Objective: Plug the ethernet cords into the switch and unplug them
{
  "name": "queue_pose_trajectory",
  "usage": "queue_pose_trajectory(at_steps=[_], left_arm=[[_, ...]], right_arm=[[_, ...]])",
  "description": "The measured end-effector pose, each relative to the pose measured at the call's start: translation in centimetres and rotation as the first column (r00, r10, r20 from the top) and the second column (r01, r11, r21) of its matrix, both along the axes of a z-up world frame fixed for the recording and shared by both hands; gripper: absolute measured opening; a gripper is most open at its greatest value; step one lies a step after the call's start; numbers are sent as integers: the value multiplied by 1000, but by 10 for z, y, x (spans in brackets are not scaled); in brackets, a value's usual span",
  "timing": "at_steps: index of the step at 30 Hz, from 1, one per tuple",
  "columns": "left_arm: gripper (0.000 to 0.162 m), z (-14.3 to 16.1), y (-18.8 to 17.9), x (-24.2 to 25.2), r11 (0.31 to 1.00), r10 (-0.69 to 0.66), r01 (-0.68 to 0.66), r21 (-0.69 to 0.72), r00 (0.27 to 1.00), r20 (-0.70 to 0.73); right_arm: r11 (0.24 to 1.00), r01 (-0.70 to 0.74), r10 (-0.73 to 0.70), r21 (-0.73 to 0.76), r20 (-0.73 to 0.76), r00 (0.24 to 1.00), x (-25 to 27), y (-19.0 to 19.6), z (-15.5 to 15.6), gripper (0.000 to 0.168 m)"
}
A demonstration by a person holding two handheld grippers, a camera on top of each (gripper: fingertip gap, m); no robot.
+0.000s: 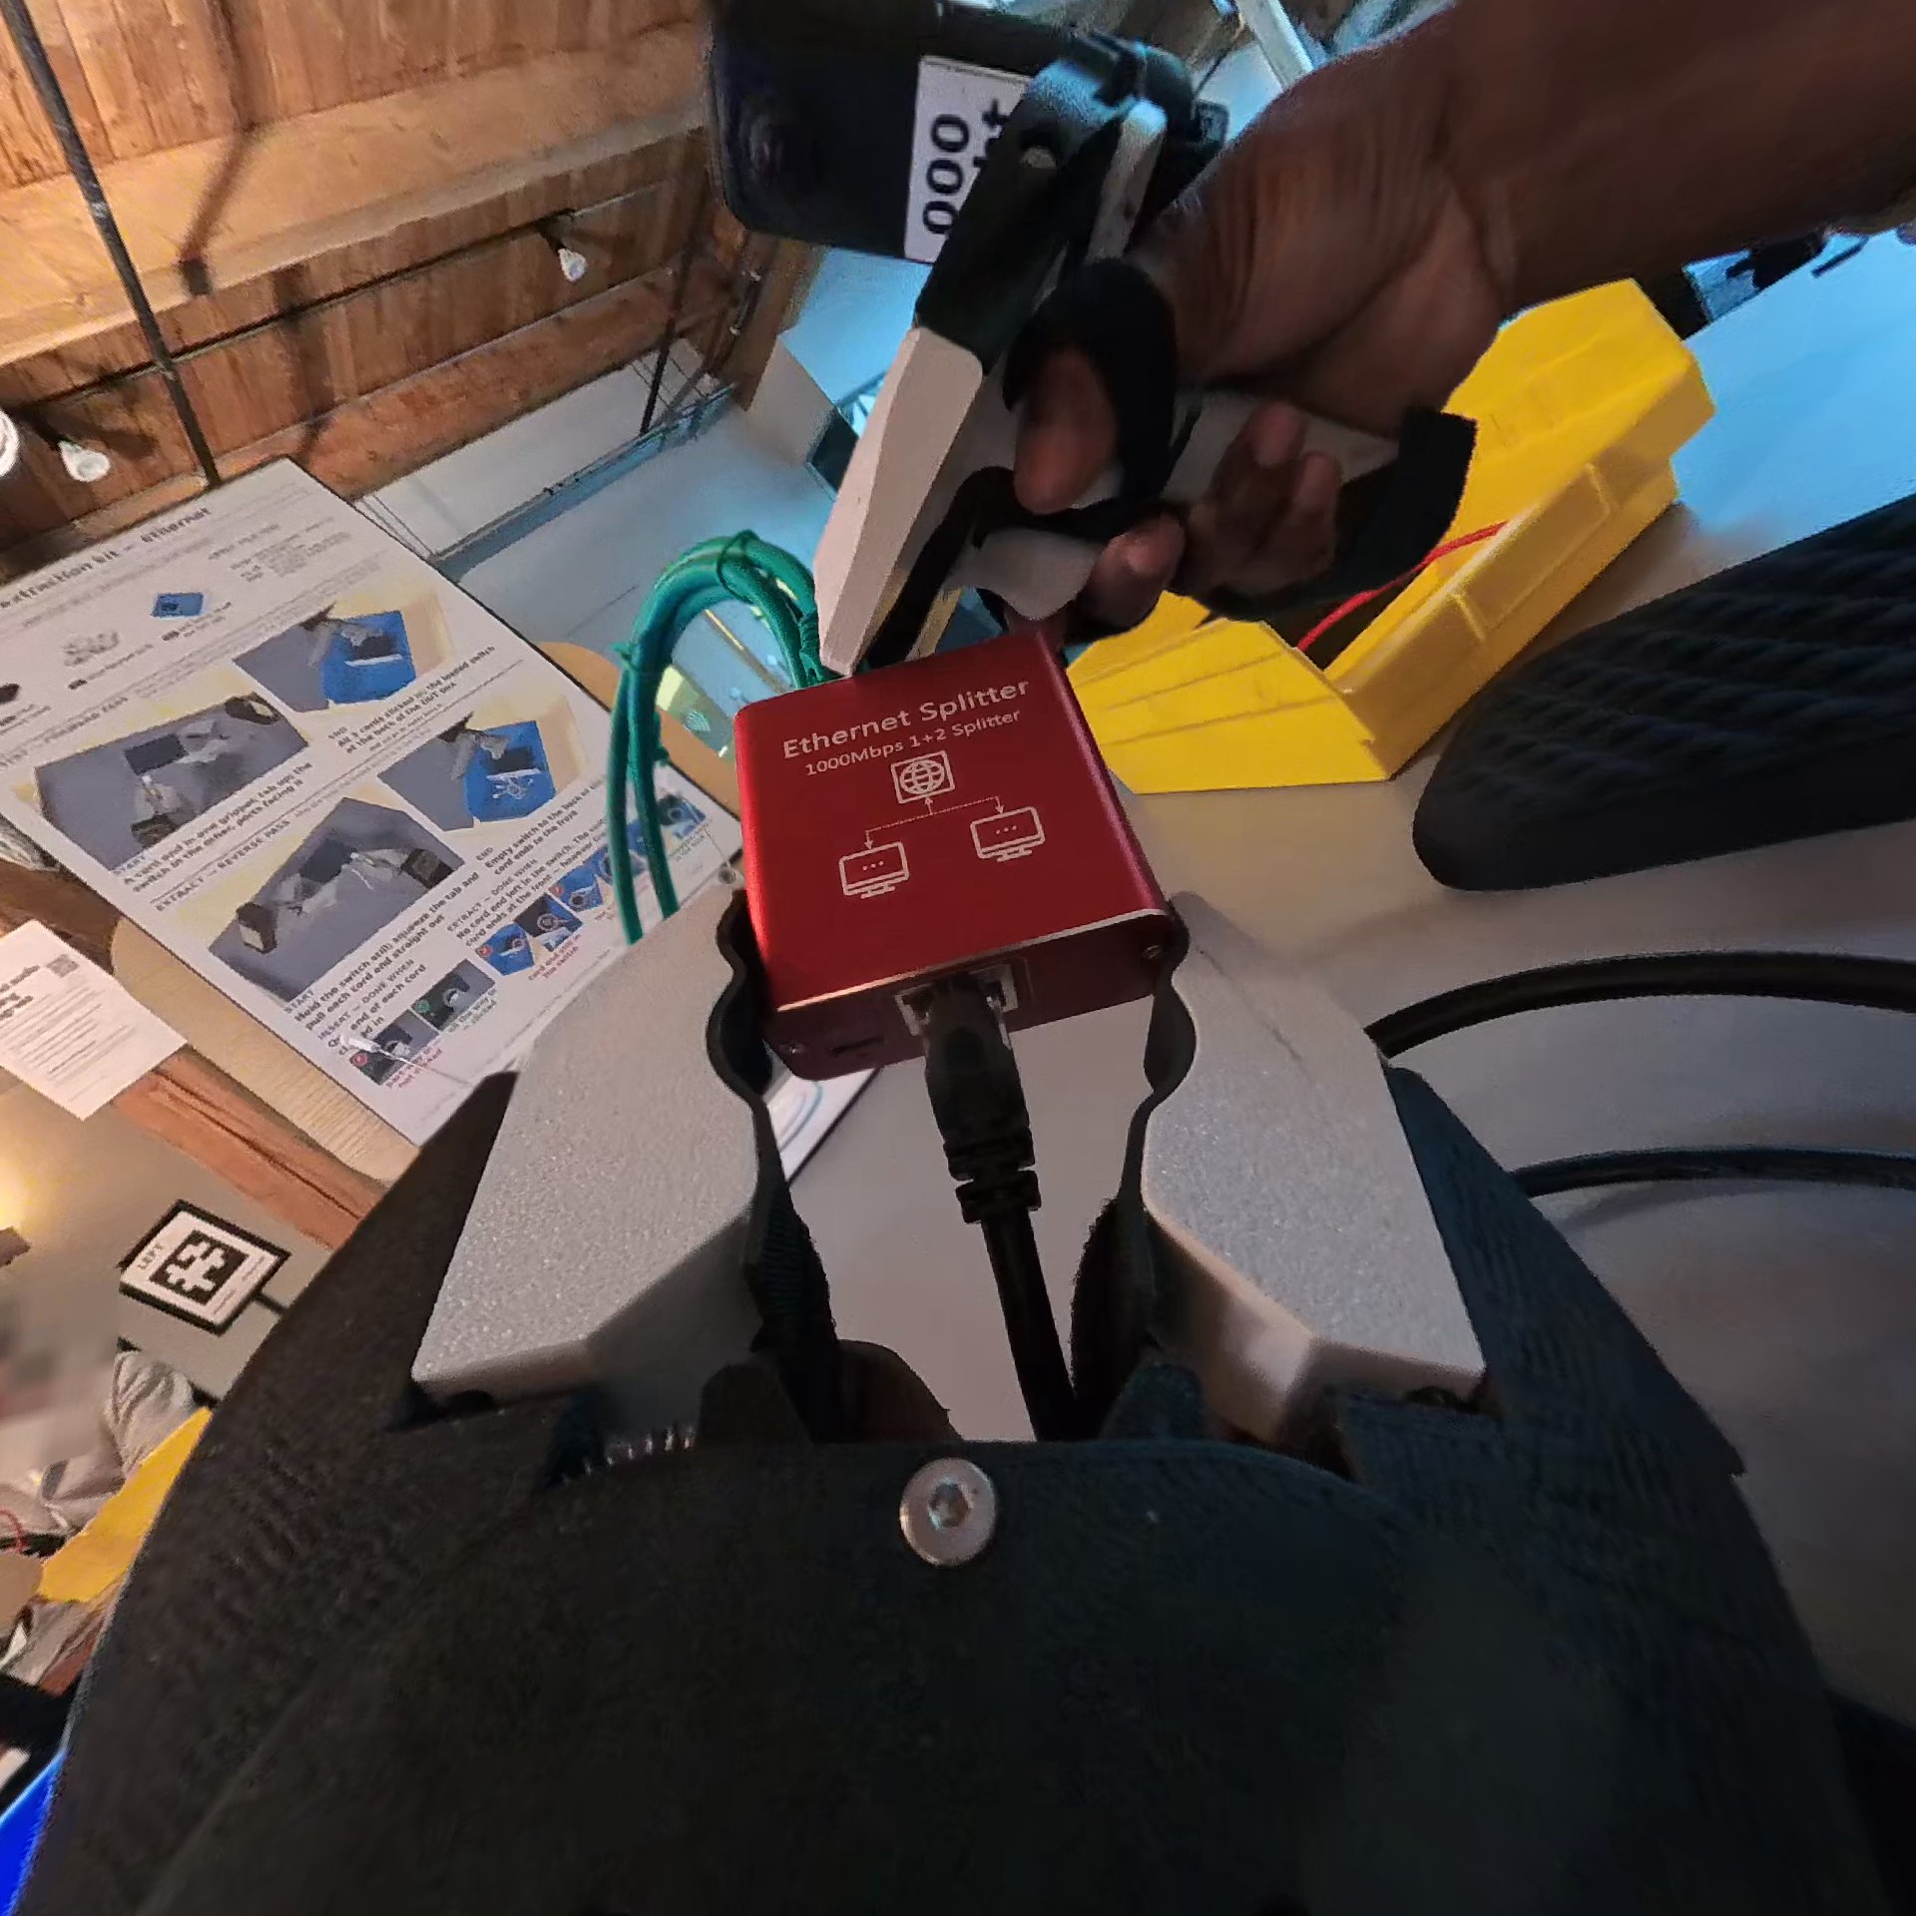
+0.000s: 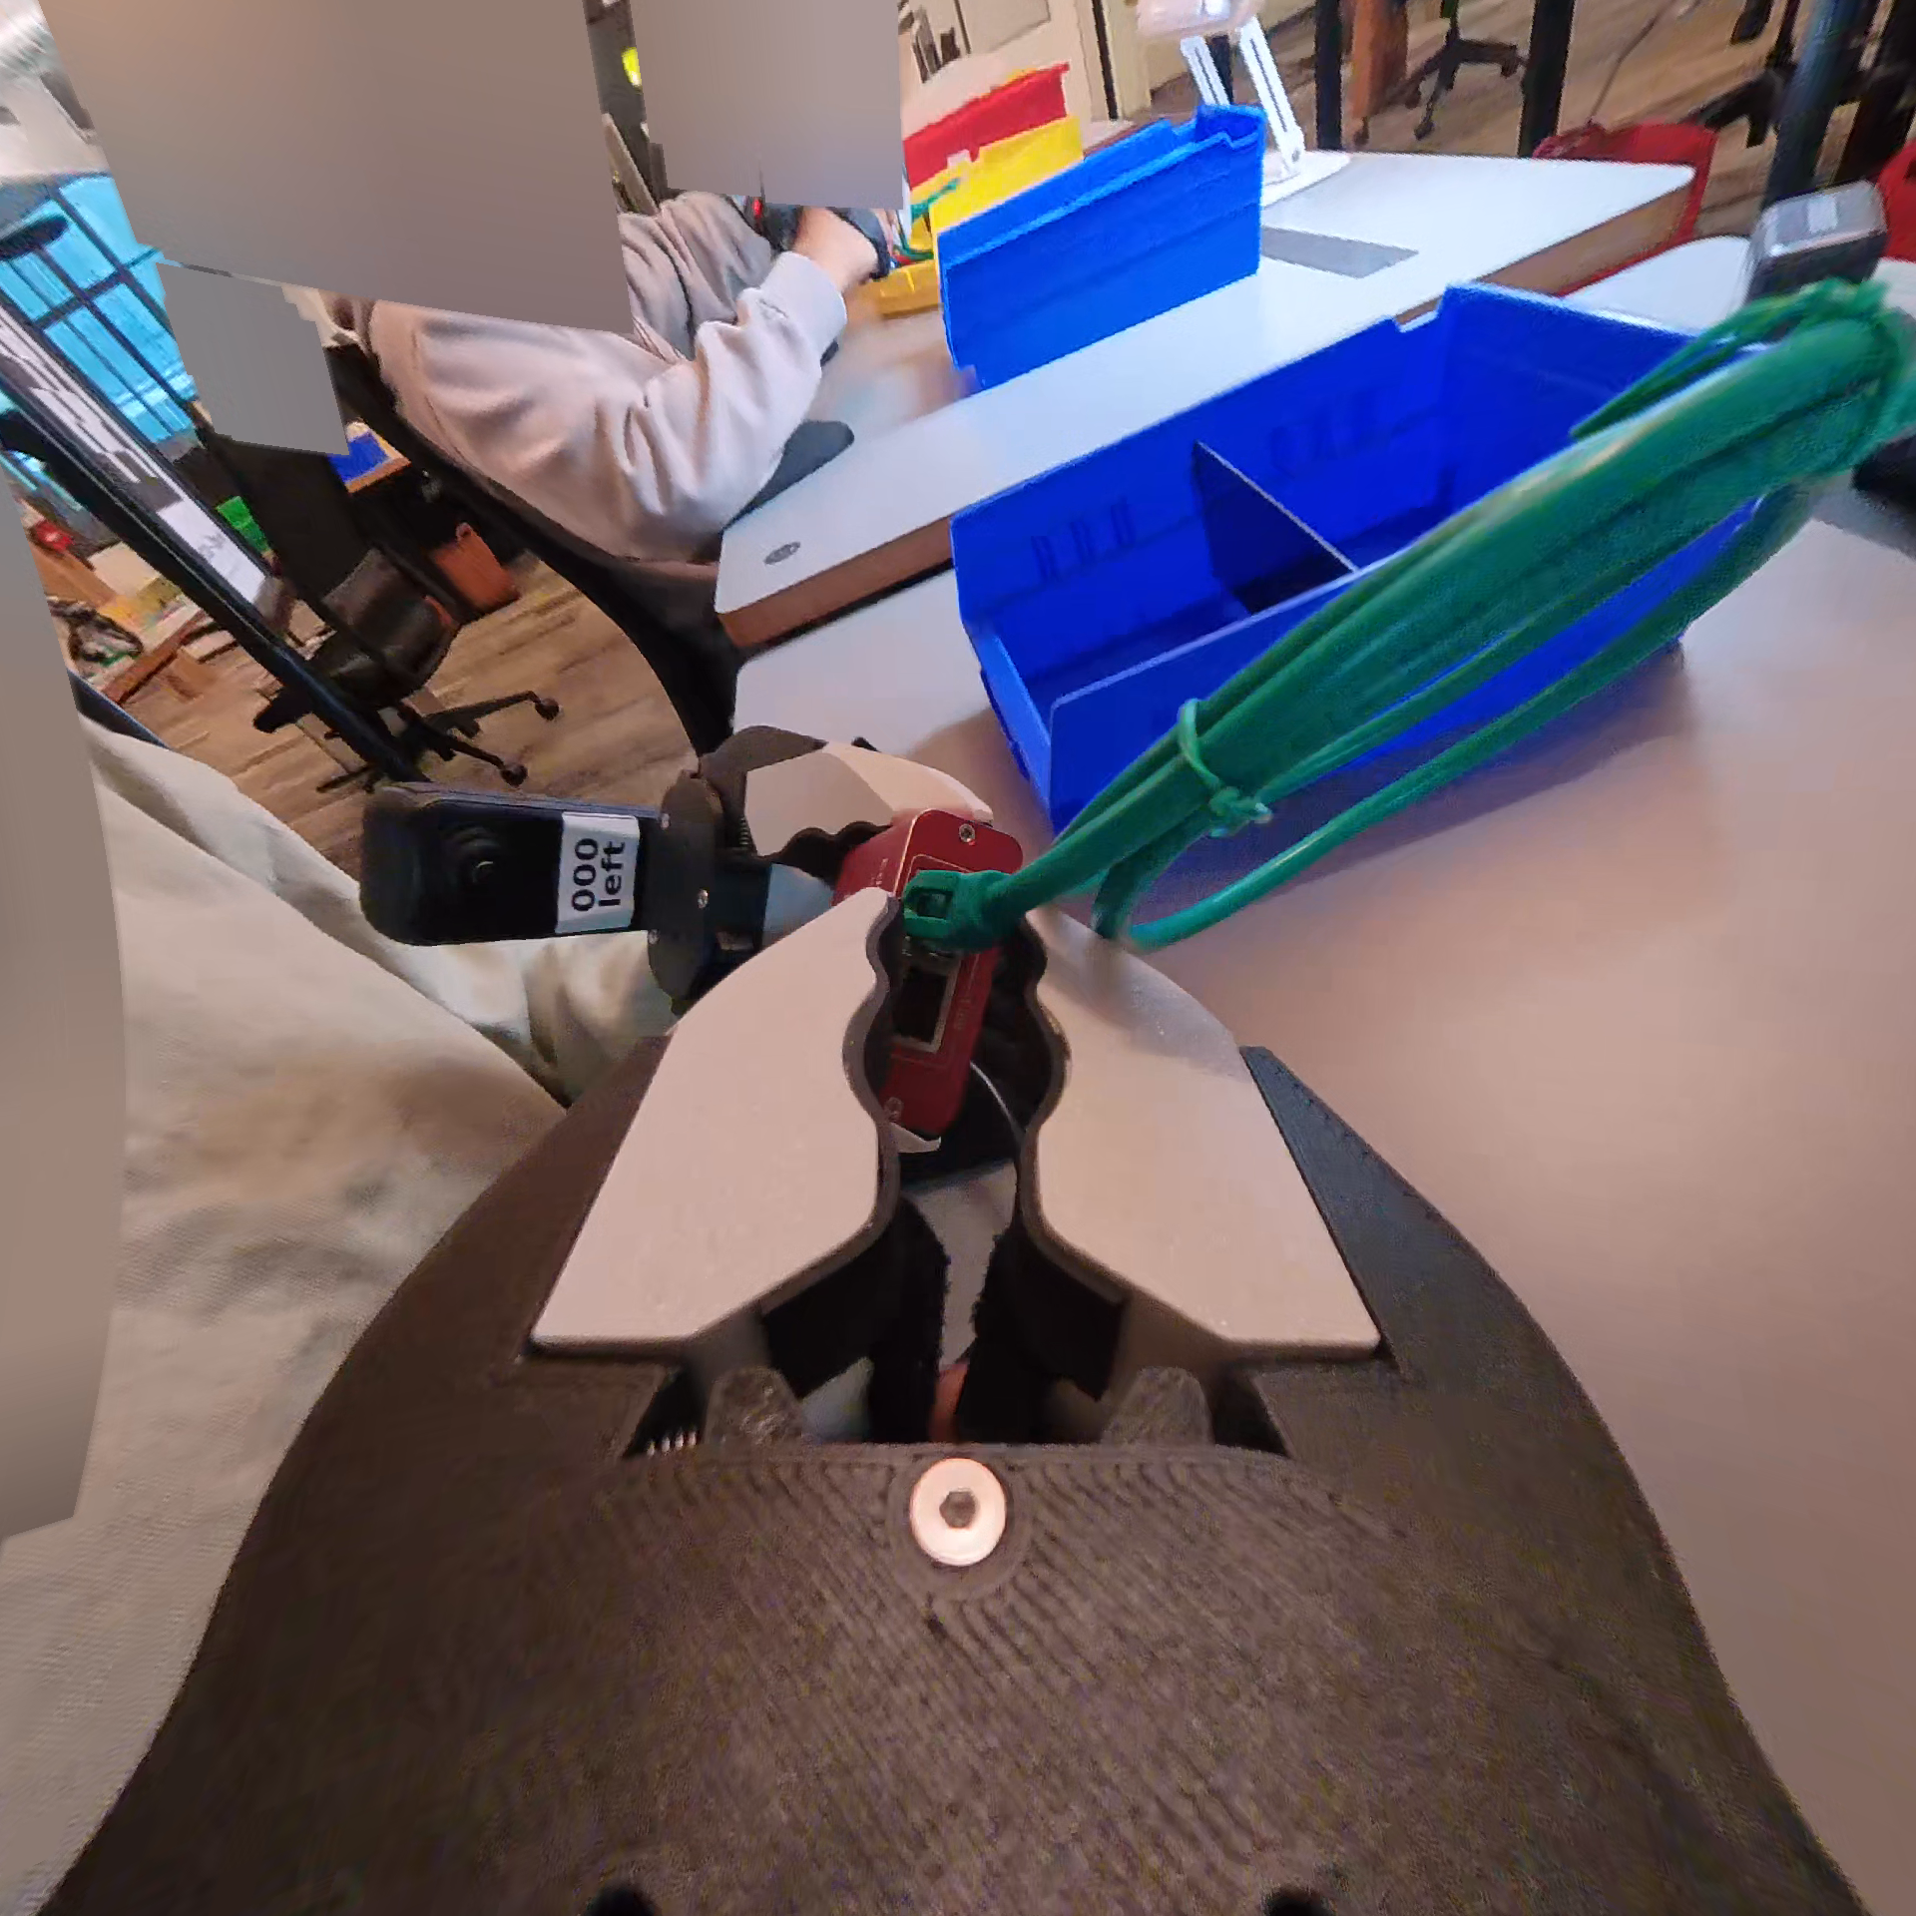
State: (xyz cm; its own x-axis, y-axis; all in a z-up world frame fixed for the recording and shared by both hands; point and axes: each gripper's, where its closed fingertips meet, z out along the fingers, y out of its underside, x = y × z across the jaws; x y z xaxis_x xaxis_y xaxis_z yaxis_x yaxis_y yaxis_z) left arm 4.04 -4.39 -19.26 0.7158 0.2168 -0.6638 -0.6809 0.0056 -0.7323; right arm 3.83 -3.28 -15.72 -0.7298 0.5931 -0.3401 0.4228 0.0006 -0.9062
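A wall of wood planks [image 1: 342,187] stands behind the grey table [image 1: 1555,933], and small lamps [image 1: 570,259] hang on it. On the other side are a wood floor [image 2: 581,664], black chairs on wheels [image 2: 404,643], more grey tables [image 2: 1089,394] and a big window [image 2: 93,301] full of blue light.

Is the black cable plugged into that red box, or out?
Plugged in. The black cable has its connector seated in a port on the red box, on the face towards the left gripper, which holds the box.
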Motion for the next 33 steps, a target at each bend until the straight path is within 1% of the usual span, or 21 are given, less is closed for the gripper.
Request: queue_pose_trajectory(at_steps=[3,6,10,14,17,20,22,25,26,29,31,33], left_arm=[[71,-4,0,-3,999,36,-37,-22,999,-39],[71,-7,1,-4,995,84,-89,-45,990,-111],[71,-10,3,-7,988,126,-139,-64,977,-171],[72,-10,4,-7,987,134,-147,-65,975,-176],[72,-5,4,-5,990,126,-133,-37,979,-158],[72,-5,4,-5,989,134,-142,-37,977,-166],[72,-7,5,-4,991,115,-122,-46,985,-132],[72,-6,7,-2,997,64,-67,-42,996,-61],[72,-7,7,-2,998,50,-52,-44,998,-38],[72,-5,6,-2,999,36,-37,-26,999,-15],[72,-3,6,-1,1000,26,-26,-17,1000,2],[72,-1,6,0,999,36,-37,-3,999,-15]], right_arm=[[1000,15,-14,18,-18,1000,0,0,-2,19],[998,36,-34,45,-30,999,1,3,-6,19],[989,100,-91,113,-80,993,2,7,-10,19],[981,168,-153,100,-143,978,3,8,-9,20],[977,210,-212,-28,-176,961,4,7,-1,18],[953,244,-273,-179,-163,948,3,8,1,16],[937,264,-308,-230,-183,934,3,9,0,16],[928,276,-335,-252,-232,913,4,9,3,16],[930,284,-341,-233,-263,902,4,9,3,16],[946,303,-322,-110,-364,874,6,6,6,17],[948,303,-318,-101,-388,865,7,5,9,17],[945,294,-327,-143,-388,862,8,4,12,16]])
